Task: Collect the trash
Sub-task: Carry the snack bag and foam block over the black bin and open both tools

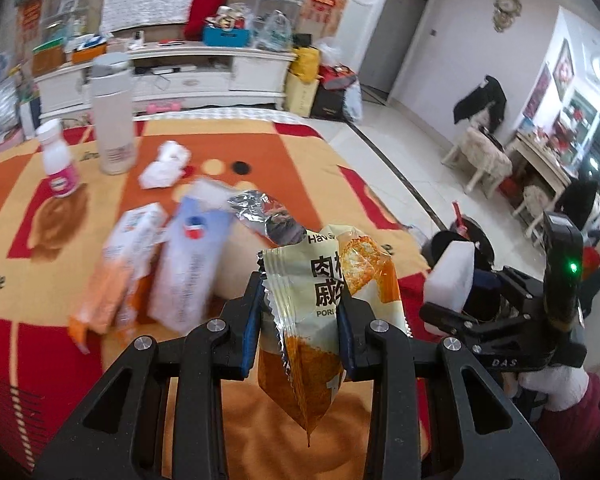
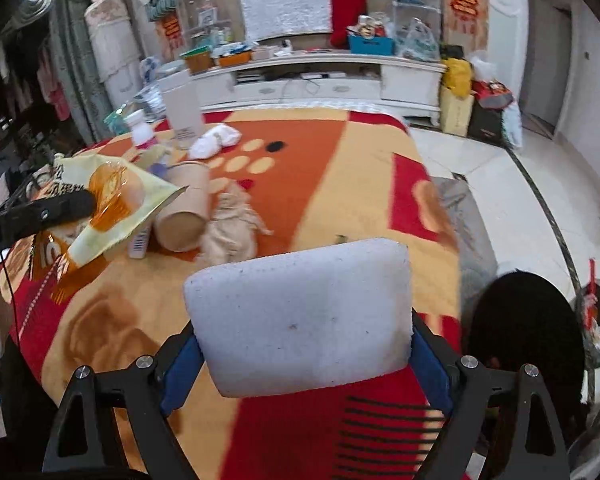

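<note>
My left gripper is shut on a yellow-and-orange snack wrapper and holds it above the table; the wrapper also shows in the right wrist view. My right gripper is shut on a white foam block, near the table's right edge; the block shows in the left wrist view. On the table lie a crumpled white tissue, a silver foil wrapper, two small cartons, a paper cup on its side and a beige crumpled cloth.
A white flask and a small pink-labelled bottle stand at the table's far left. A black bin sits on the floor right of the table. A white TV cabinet stands behind. The patterned tablecloth covers the table.
</note>
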A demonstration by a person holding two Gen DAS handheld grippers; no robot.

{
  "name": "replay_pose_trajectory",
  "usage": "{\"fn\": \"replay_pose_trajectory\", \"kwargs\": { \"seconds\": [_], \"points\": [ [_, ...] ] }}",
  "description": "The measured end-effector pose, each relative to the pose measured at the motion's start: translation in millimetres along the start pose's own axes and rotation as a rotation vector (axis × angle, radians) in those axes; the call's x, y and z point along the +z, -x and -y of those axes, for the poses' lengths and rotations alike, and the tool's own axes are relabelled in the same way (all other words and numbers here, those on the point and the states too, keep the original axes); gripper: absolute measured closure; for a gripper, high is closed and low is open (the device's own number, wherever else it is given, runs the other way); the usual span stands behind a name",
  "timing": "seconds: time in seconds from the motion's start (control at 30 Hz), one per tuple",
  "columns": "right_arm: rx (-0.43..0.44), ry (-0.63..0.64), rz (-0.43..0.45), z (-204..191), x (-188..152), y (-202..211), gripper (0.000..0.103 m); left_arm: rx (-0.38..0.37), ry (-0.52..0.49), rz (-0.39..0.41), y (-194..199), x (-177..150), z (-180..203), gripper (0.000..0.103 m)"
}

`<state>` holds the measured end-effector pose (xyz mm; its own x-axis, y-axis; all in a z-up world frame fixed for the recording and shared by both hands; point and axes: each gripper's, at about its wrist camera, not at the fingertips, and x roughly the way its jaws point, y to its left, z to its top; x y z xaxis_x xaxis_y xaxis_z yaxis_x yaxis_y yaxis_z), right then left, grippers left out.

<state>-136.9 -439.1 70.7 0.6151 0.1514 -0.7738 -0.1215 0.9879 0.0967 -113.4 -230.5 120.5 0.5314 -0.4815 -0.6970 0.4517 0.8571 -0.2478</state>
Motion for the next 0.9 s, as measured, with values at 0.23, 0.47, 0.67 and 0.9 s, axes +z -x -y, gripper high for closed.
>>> {"fn": "replay_pose_trajectory", "kwargs": {
  "seconds": [0.23, 0.47, 0.67, 0.9],
  "points": [
    [-0.052, -0.090, -0.017, 50, -10, 4, 0.013, -0.038, -0.055, -0.031, -28, 8, 42, 0.073],
    [-0.103, -0.176, -0.018, 96, -23, 14, 0.013, -0.069, -0.105, -0.049, -50, 16, 75, 0.073],
    [-0.148, -0.235, -0.028, 131, -35, 20, 0.013, -0.115, -0.112, -0.069, -72, 23, 100, 0.073],
    [-0.190, -0.311, -0.043, 168, -48, 19, 0.013, -0.152, -0.111, -0.103, -100, 29, 126, 0.073]
  ]
}}
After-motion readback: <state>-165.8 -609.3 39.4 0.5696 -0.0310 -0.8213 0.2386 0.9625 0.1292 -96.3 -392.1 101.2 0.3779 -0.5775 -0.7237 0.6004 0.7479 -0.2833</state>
